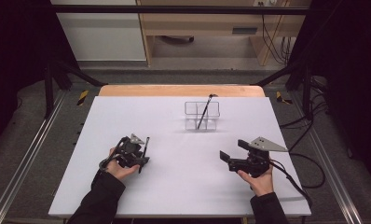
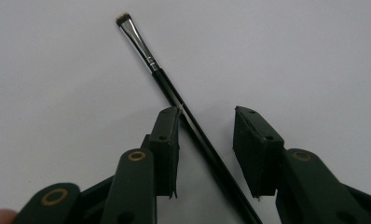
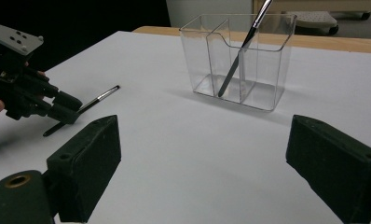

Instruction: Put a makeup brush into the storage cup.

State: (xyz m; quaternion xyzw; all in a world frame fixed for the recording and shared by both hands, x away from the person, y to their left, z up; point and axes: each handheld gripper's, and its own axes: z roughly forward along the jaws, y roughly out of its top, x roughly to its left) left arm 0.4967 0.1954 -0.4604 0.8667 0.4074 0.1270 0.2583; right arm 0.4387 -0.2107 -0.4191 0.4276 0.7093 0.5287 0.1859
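A thin black makeup brush (image 2: pixel 174 93) with a silver ferrule lies flat on the white table (image 1: pixel 183 186). My left gripper (image 2: pixel 207 140) is open and straddles its handle, which runs close along one jaw. In the high view that gripper (image 1: pixel 143 157) sits left of centre over the brush (image 1: pixel 147 143). Further back stands a clear divided organizer (image 1: pixel 202 115) with a second brush (image 1: pixel 204 112) leaning in it. My right gripper (image 1: pixel 234 150) is wide open and holds nothing; its own view faces the organizer (image 3: pixel 267 70) and the leaning brush (image 3: pixel 242 51).
The right gripper view also takes in the left gripper (image 3: pixel 65 108) and the lying brush (image 3: pixel 99 97) off to its left. A wooden table edge (image 1: pixel 181 90) runs behind the white sheet. Black cables (image 1: pixel 309 175) trail at the right.
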